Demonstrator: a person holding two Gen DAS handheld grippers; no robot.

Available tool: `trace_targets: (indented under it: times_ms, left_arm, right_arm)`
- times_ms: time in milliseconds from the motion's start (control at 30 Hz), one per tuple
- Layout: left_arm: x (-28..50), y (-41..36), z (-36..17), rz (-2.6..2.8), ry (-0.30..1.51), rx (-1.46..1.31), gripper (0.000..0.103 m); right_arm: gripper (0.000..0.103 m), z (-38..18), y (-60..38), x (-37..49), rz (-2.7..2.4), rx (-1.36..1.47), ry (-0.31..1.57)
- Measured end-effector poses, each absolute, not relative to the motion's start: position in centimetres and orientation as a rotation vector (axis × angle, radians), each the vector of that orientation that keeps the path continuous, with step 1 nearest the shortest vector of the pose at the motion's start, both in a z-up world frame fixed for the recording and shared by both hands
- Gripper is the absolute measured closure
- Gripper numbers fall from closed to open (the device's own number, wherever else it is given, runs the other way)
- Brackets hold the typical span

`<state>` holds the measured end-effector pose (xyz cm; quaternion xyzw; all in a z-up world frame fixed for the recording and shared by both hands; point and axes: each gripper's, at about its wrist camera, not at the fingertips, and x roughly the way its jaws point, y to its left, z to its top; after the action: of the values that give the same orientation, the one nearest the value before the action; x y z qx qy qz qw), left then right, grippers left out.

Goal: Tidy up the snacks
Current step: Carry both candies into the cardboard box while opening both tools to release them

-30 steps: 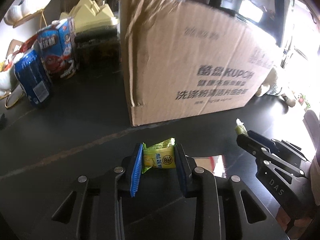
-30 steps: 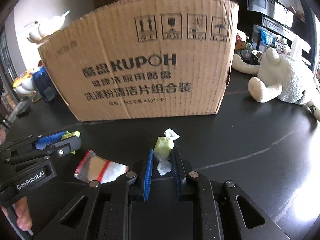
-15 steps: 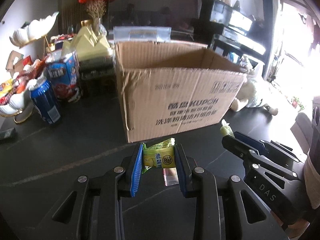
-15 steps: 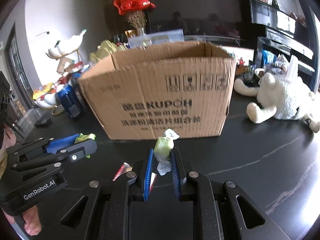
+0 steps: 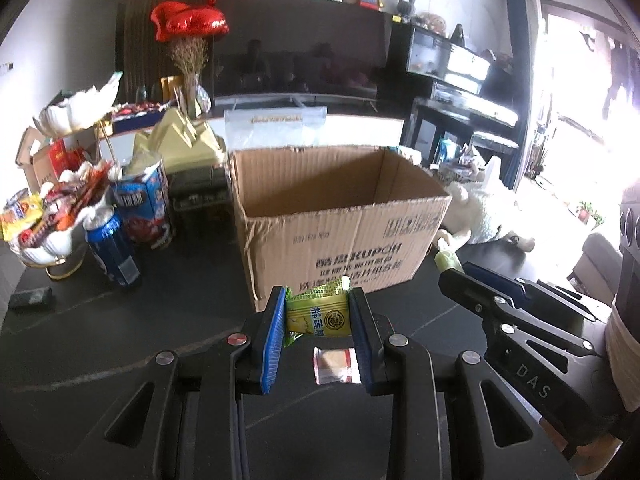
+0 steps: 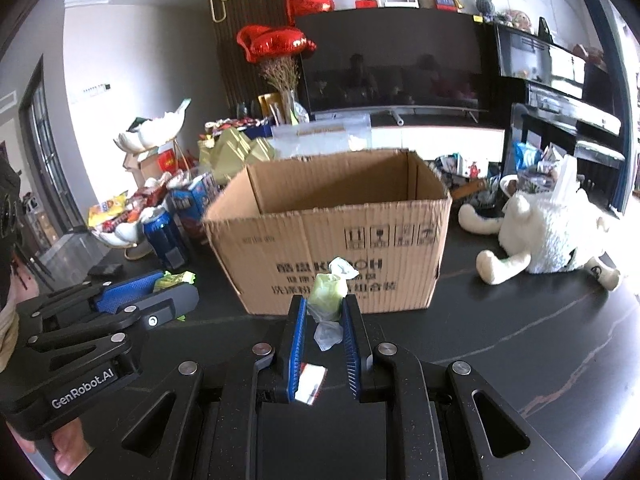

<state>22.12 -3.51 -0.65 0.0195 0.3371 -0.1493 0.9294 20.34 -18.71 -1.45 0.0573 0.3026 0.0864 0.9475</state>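
Left tongs [image 5: 318,316] are clamped on a yellow-green snack packet [image 5: 319,314], right tongs [image 6: 323,312] pinch a pale green wrapped candy [image 6: 327,290]. Both sit short of the open cardboard box [image 5: 340,216]. One clear-wrapped snack [image 5: 335,365] is left on the desk [image 5: 120,320], so probably midway.

Both wrist cameras looked forward, slightly downward, from above the dark tabletop [image 5: 100,320]. They shared the open cardboard box [image 5: 340,232] at mid-frame, fairly near.
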Motion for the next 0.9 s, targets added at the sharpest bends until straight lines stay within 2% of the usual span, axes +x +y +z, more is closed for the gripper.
trace_targets:
  times_ms: [500,900]
  left_arm:
    - [24.1,-3.9,3.9,-0.307,0.609,0.069,0.072]
    - [28.2,-4.6,5.2,-0.301,0.607,0.089,0.072]
  right_arm:
    - [0.084,2.7,-18.7,22.3,0.194,0.087,0.545]
    - [0.084,4.2,-18.7,26.1,0.211,0.048,0.540]
